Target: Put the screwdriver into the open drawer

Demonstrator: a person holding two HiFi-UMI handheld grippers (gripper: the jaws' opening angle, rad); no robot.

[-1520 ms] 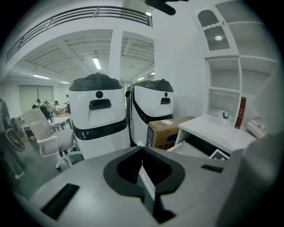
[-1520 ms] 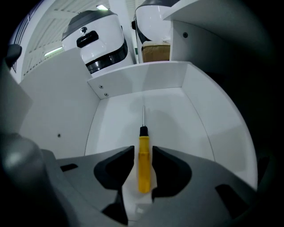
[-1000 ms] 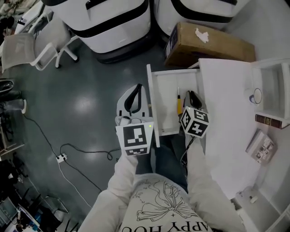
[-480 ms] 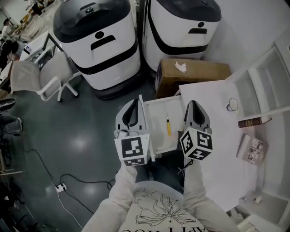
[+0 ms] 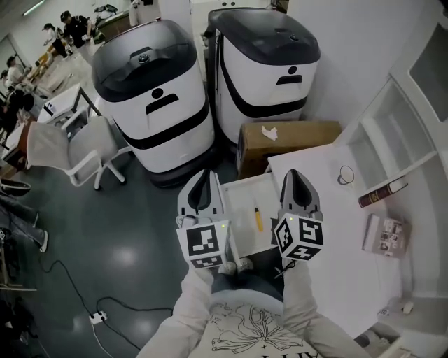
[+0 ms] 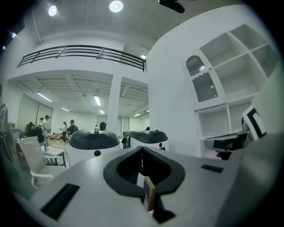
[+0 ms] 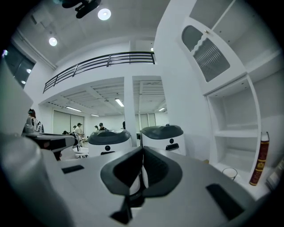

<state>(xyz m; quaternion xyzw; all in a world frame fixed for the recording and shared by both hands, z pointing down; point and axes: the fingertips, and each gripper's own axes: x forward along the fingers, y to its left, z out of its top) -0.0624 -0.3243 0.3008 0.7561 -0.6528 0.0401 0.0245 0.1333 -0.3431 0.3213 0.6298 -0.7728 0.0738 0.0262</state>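
Left hand-held gripper [image 5: 204, 175] and right hand-held gripper [image 5: 295, 175] are both clenched, empty; the screwdriver [image 5: 257, 218] seems to lie inside the open drawer [image 5: 242, 193], so placing looks done.

Bright ceiling lamps [image 6: 116, 5], sharp focus, fisheye distortion and black corners at edges

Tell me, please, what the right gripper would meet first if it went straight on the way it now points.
Probably the right-hand white machine: the shut right gripper points level at its left edge, well above the cardboard box. Depth is unclear, so it might pass just left of that machine.
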